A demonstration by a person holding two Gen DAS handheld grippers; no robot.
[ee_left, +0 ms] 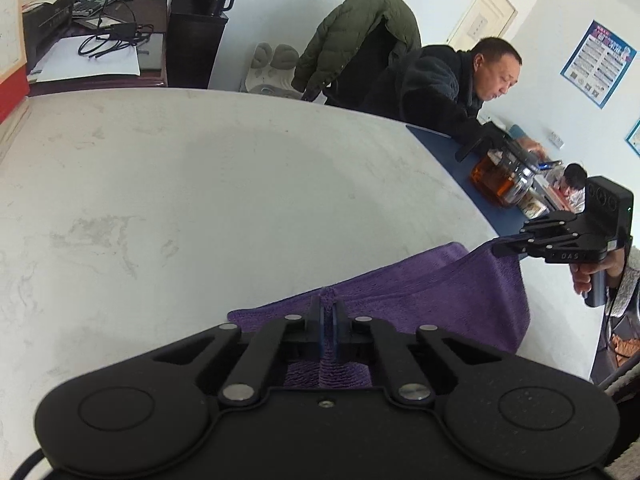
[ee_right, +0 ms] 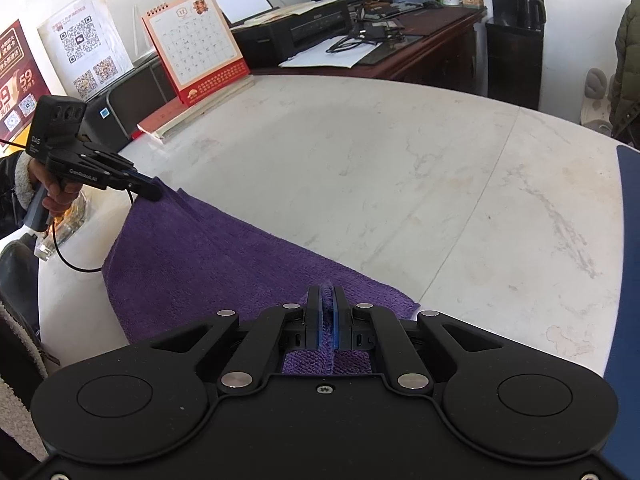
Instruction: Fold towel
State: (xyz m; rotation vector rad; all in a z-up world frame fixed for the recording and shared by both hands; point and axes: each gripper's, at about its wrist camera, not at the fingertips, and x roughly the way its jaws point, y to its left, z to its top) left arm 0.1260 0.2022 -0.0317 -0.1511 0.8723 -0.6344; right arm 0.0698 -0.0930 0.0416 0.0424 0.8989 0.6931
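A purple towel (ee_left: 432, 296) hangs stretched between my two grippers over the near edge of the white marble table (ee_left: 200, 184). My left gripper (ee_left: 329, 300) is shut on one corner of the towel. My right gripper (ee_left: 500, 249) is shut on the other corner, at the right of the left wrist view. In the right wrist view the right gripper (ee_right: 328, 296) pinches the towel (ee_right: 192, 264) and the left gripper (ee_right: 154, 192) holds the far corner at the left. Both corners are lifted above the table.
A desk calendar (ee_right: 196, 44) and a printer (ee_right: 300, 28) stand at the table's far left. A glass teapot (ee_left: 500, 176) sits on a blue mat (ee_left: 460, 156) where a man (ee_left: 460, 84) leans. A dark desk (ee_right: 420, 40) stands behind.
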